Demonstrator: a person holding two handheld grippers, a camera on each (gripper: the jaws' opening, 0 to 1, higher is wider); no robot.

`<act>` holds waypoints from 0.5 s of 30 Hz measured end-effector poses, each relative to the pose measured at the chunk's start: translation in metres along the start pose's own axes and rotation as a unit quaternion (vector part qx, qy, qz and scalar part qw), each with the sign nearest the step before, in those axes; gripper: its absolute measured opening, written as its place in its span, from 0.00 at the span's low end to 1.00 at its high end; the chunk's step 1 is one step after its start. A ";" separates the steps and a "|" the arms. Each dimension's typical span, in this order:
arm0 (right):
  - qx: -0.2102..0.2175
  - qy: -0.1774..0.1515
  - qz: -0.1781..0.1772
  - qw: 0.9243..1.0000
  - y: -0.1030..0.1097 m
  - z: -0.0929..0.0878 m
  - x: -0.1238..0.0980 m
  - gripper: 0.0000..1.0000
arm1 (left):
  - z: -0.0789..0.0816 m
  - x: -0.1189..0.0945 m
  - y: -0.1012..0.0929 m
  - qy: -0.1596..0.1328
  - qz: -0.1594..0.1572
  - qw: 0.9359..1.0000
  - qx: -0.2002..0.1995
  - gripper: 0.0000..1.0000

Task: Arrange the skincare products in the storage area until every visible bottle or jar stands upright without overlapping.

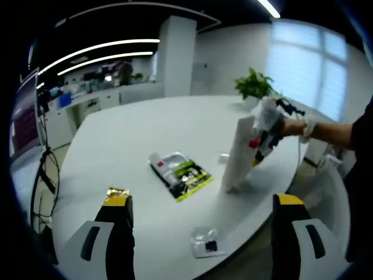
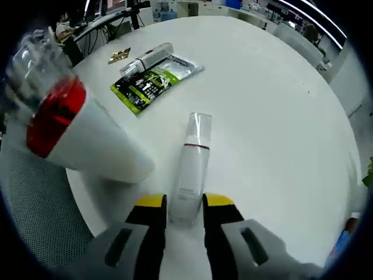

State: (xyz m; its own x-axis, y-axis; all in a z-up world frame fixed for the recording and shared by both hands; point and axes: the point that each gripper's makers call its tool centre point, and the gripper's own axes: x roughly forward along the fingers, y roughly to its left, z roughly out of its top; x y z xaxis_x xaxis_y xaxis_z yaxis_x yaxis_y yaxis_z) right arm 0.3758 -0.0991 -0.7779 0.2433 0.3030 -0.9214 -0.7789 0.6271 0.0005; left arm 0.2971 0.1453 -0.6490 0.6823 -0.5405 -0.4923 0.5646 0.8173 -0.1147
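Note:
My right gripper (image 2: pixel 185 201) is shut on the base of a slim white bottle (image 2: pixel 191 166). The bottle has a thin red ring, and its clear cap points away over the white table (image 2: pixel 274 116). Close on its left leans a large white bottle (image 2: pixel 93 146) with a red band and clear cap. In the left gripper view the same bottle (image 1: pixel 236 157) rises tall from the table, with the right gripper (image 1: pixel 265 140) just behind it. A white tube (image 1: pixel 164 164) (image 2: pixel 145 58) lies on a green sachet (image 1: pixel 189 178) (image 2: pixel 152 81). My left gripper (image 1: pixel 202 201) hangs open and empty near the table's front edge.
A small clear packet (image 1: pixel 205 242) lies near the table edge between my left jaws. A gold sachet (image 2: pixel 119 55) lies beyond the tube. A potted plant (image 1: pixel 254 86) stands at the far side. A gloved hand (image 1: pixel 306 128) holds the right gripper. A mesh chair (image 2: pixel 35 210) sits below the table edge.

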 end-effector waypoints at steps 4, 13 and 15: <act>0.005 0.005 -0.004 1.000 -0.002 -0.002 0.000 0.22 | 0.000 0.000 0.000 -0.001 -0.001 1.000 -0.001 0.96; 0.038 -0.010 -0.008 0.999 -0.004 -0.007 -0.005 0.19 | 0.000 0.000 -0.002 -0.001 -0.005 1.000 0.000 0.96; 0.044 -0.012 -0.008 0.999 -0.005 -0.010 -0.007 0.19 | 0.001 0.000 -0.003 -0.003 -0.007 1.000 -0.001 0.96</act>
State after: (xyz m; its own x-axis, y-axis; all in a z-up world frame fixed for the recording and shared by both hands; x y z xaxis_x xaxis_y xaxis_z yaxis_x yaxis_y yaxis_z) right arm 0.3721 -0.1111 -0.7757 0.2696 0.3083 -0.9123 -0.7214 0.6922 0.0207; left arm 0.2962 0.1426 -0.6483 0.6763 -0.5534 -0.4861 0.5740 0.8096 -0.1232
